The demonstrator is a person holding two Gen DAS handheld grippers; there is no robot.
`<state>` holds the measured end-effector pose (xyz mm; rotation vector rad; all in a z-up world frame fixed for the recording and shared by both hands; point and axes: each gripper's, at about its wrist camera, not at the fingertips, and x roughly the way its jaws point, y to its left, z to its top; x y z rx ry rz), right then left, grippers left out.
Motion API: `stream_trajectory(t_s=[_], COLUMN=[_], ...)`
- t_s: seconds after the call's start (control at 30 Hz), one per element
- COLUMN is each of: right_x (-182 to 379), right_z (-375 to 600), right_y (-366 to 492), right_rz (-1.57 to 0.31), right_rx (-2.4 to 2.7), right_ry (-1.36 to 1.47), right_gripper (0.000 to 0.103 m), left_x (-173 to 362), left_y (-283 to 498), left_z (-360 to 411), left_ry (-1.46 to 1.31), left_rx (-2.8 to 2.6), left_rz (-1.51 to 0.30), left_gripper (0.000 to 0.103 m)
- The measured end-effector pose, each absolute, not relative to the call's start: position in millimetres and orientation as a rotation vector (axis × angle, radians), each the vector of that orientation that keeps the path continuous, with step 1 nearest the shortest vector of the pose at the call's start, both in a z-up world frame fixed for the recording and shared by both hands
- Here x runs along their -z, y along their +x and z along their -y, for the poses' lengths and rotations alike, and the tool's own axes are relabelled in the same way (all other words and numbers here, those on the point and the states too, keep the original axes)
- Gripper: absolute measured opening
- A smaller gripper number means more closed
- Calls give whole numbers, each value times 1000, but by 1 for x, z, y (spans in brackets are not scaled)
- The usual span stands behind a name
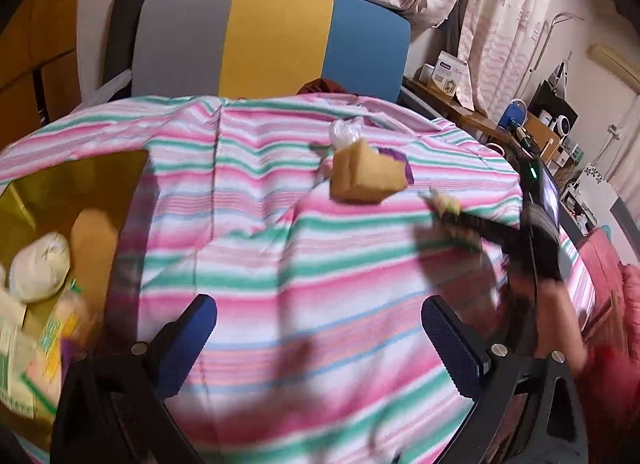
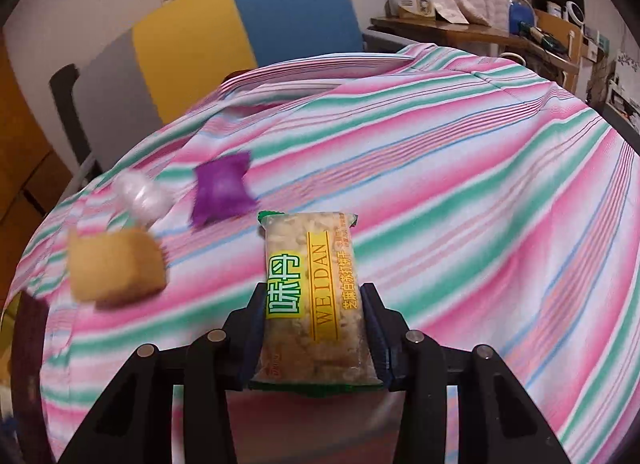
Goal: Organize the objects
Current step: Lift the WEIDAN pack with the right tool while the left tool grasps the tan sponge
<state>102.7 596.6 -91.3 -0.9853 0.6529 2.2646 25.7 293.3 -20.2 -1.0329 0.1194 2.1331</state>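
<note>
My right gripper (image 2: 314,300) is shut on a WEIDAN snack packet (image 2: 310,288) and holds it above the striped cloth (image 2: 460,204). It also shows at the right of the left wrist view (image 1: 444,204), blurred. A tan sponge block (image 2: 116,268) (image 1: 366,178), a purple packet (image 2: 222,194) (image 1: 394,158) and a clear plastic wrap (image 2: 140,194) (image 1: 344,132) lie on the cloth. My left gripper (image 1: 320,328) is open and empty above the cloth, beside a yellow box (image 1: 72,188) holding a white bundle (image 1: 40,268) and snack packets (image 1: 28,360).
A chair with a grey, yellow and blue back (image 1: 272,36) (image 2: 240,20) stands behind the table. A cluttered shelf (image 1: 540,124) (image 2: 500,20) is at the right. The box sits at the table's left edge.
</note>
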Motion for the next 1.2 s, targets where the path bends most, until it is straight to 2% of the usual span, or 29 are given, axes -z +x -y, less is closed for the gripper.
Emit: stream_trajectory(t_s=[0.23, 0.47, 0.7, 0.77, 0.8, 0.83, 0.97, 1.1, 1.2], right_x=[95, 98, 99, 99, 100, 100, 100, 100, 100], right_z=[-571, -568, -568, -568, -568, -568, -568, -568, -568], right_y=[96, 98, 101, 101, 101, 101, 102, 102, 102], right_rz=[-496, -472, -461, -456, -455, -454, -455, -458, -457], right_rx=[-2291, -2294, -2294, -2293, -2293, -2293, -2293, -2293, -2290], right_ry=[-991, -950, -933, -931, -931, -929, -922, -917, -914], right_gripper=[45, 45, 46, 46, 46, 46, 46, 46, 46], left_x=[12, 21, 46, 51, 53, 54, 63, 72, 69], left_y=[-10, -29, -52, -54, -51, -49, -35, -25, -15], left_z=[-362, -438, -474, -474, -471, -470, -464, -453, -446], left_ry=[-979, -705, -713, -713, -690, -678, -621, -586, -553], left_rx=[-2167, -2091, -1945, -1925, -1918, -1921, -1964, -2055, -2073], left_rz=[-199, -568, -682, -656, -635, -636, -672, -707, -702], left_gripper=[103, 103, 103, 96, 79, 75, 72, 60, 59])
